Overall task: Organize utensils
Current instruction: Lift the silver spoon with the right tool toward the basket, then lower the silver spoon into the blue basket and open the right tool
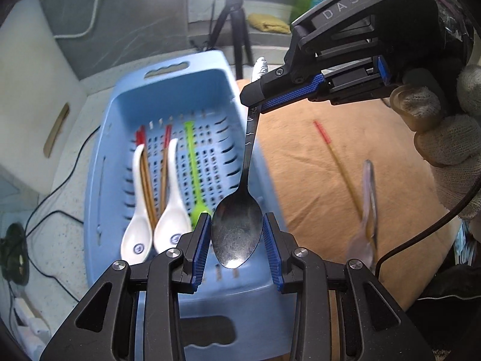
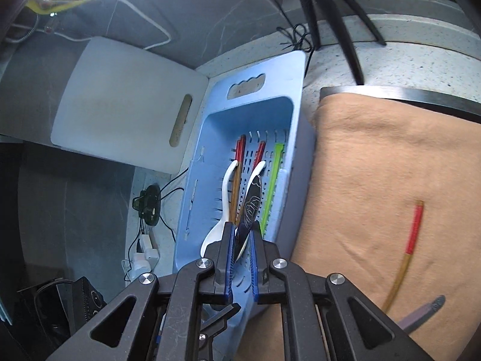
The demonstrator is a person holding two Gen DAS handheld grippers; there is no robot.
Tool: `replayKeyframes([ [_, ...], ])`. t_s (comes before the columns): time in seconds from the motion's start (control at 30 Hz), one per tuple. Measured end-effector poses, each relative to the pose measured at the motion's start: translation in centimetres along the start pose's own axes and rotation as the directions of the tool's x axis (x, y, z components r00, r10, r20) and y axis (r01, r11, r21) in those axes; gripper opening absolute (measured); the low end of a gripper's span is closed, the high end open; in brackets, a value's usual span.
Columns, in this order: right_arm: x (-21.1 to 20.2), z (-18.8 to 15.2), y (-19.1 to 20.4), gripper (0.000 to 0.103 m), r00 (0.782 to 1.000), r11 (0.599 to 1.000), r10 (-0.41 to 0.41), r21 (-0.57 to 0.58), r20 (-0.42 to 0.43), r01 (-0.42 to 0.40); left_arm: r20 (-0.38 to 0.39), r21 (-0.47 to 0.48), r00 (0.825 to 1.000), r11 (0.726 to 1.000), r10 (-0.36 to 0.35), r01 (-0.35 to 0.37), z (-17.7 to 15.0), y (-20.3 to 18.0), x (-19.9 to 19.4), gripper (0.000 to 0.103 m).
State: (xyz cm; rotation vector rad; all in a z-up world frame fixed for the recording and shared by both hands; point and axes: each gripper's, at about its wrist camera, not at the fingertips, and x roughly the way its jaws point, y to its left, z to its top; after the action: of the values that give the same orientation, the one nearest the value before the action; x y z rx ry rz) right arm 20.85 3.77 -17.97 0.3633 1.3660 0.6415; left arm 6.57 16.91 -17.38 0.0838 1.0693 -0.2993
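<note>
Your left gripper [image 1: 236,246] holds the bowl of the metal spoon [image 1: 236,234] between its two blue pads: each pad sits against an edge of the bowl, so the jaws are part-way closed around it. From there the spoon's dark handle runs up and away to your right gripper [image 1: 255,105], whose jaws are pinched shut on the upper handle, with the decorated handle tip poking out beyond them. In the right wrist view the same gripper [image 2: 240,234] shows its pads nearly together with the engraved handle end clamped between them and pointing forward.

Just behind and below the left jaws lies the blue basket [image 1: 99,180], its near rim under the fingers. Inside it, to the left of the spoon bowl, rest two white ceramic spoons [image 1: 168,210], with red-tipped chopsticks [image 1: 148,180] between and under them, and a green utensil [image 1: 194,168] lying along the slotted floor closest to the held spoon.

To the right of your left jaws spreads the tan cloth [image 1: 315,165]. On it lies one loose chopstick [image 1: 339,162] with a red end, and nearer you a blurred pale utensil [image 1: 368,210] of a kind I cannot make out.

Beyond the basket, farther off, a white cutting board [image 2: 120,102] leans at the wall, and black tripod legs [image 1: 237,36] stand on the counter.
</note>
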Motion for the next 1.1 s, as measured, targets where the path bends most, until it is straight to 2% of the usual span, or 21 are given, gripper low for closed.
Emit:
replayKeyframes([
  [0.23, 2.1, 0.5, 1.0, 0.009, 0.999, 0.999, -0.045, -0.015, -0.002, 0.045, -0.028, -0.016, 0.999, 0.999, -0.039, 0.039, -0.3, 1.0, 1.3, 0.033],
  [0.53, 1.8, 1.0, 1.1, 0.012, 0.997, 0.997, -0.070, -0.026, 0.022, 0.071, -0.024, -0.029, 0.998, 0.998, -0.064, 0.063, 0.4, 1.0, 2.3, 0.033],
  [0.57, 1.7, 1.0, 1.0, 0.013, 0.997, 0.997, -0.073, -0.025, 0.023, 0.074, -0.028, -0.029, 0.998, 0.998, -0.062, 0.061, 0.5, 0.9, 2.4, 0.033],
  [0.63, 1.4, 0.9, 0.8, 0.025, 0.997, 0.997, -0.073, -0.026, 0.027, 0.074, -0.032, -0.030, 0.998, 0.998, -0.056, 0.055, 0.5, 0.8, 2.5, 0.033],
  [0.73, 1.1, 0.9, 1.1, 0.035, 0.997, 0.997, -0.065, -0.044, 0.035, 0.067, -0.032, -0.046, 0.998, 0.998, -0.050, 0.049, 0.5, 0.8, 2.6, 0.033],
  [1.1, -0.6, -0.2, 2.5, 0.036, 0.997, 0.992, -0.064, -0.103, 0.048, 0.069, 0.016, -0.069, 1.000, 0.998, 0.002, -0.001, -0.1, 0.1, 0.2, 0.033],
])
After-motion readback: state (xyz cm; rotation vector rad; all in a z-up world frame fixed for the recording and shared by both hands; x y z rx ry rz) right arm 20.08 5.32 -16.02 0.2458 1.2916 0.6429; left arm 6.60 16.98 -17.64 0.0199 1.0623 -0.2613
